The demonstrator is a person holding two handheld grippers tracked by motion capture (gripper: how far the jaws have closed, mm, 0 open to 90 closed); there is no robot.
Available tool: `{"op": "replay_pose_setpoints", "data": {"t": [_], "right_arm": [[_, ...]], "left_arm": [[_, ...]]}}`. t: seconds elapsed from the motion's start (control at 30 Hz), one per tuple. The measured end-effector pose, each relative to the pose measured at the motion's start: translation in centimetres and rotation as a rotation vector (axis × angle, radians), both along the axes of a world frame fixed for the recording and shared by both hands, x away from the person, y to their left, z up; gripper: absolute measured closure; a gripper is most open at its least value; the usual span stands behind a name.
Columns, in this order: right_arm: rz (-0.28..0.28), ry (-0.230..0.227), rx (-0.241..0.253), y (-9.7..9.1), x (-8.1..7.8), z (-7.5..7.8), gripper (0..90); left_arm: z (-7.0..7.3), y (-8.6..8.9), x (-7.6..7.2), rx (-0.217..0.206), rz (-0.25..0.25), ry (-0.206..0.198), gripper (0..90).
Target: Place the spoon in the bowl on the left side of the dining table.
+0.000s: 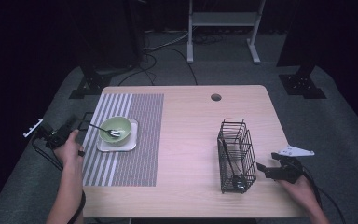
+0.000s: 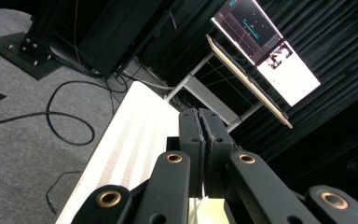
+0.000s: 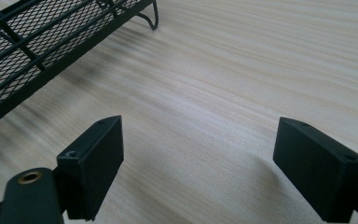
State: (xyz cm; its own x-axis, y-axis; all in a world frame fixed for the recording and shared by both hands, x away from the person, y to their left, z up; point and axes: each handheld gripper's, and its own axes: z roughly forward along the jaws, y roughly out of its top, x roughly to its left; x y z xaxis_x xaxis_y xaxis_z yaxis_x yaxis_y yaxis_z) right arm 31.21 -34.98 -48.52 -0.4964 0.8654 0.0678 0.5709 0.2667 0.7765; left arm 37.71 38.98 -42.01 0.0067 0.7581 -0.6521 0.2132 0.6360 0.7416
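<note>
Green bowl [image 1: 115, 130] with spoon [image 1: 103, 129] on a plate [image 1: 131, 143] near the tabletop's left edge. Left gripper [image 1: 85, 122] clamped on the spoon's handle; right gripper [image 1: 264, 167] wide, empty, beside the rack [image 1: 235, 155] near the right edge.

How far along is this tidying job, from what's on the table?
Done, it seems: one dark utensil already stands in the black wire caddy. In hand: the left gripper, jaws shut, appears to hold the handle of the spoon resting in the green bowl. Left: carrying it across to the caddy, beside which the right gripper waits open over the table.
</note>
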Motion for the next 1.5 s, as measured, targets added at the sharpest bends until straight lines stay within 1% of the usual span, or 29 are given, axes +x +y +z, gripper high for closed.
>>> {"op": "replay_pose_setpoints", "data": {"t": [0.37,0.57,0.87,0.97,1.1,1.17,1.23,1.37,1.4,1.43,1.5], "right_arm": [[0.002,0.0,0.0,0.0,0.0,0.0,14.9],[0.003,0.0,0.0,0.0,0.0,0.0,14.9],[0.003,0.0,0.0,0.1,0.0,0.0,14.9],[0.003,0.0,-0.002,0.1,0.0,0.0,14.9],[0.005,-0.002,-0.005,0.1,0.0,0.0,14.9],[0.002,-0.002,-0.003,0.1,0.0,0.0,14.9],[0.001,-0.004,-0.003,0.0,0.0,0.0,14.9],[-0.001,-0.008,-0.002,0.0,-0.1,0.1,14.9],[-0.002,-0.01,-0.003,0.0,-0.1,0.1,14.9],[-0.005,-0.01,-0.002,-0.1,-0.1,0.1,14.9],[-0.007,-0.011,-0.003,-0.1,-0.2,0.1,14.9]], "left_arm": [[-0.5,-0.3,0.1,-0.004,-0.011,0.004,88.7],[-0.8,-0.5,0.1,-0.008,-0.017,0.009,87.3],[-1.6,-0.6,-0.1,-0.005,-0.048,0.015,80.3],[-1.7,-0.7,-0.3,0.014,-0.054,0.021,77.0],[-1.9,-0.7,-0.8,0.022,-0.059,0.021,73.1],[-1.9,-0.8,-1.0,0.034,-0.065,0.021,71.1],[-1.9,-0.9,-1.4,0.052,-0.073,0.019,67.9],[-1.9,-1.2,-2.2,0.071,-0.104,0.015,62.8],[-1.9,-1.4,-2.3,0.094,-0.107,0.021,61.4],[-1.9,-1.5,-2.5,0.104,-0.112,0.025,59.7],[-2.0,-1.6,-2.7,0.106,-0.123,0.028,57.0]]}}
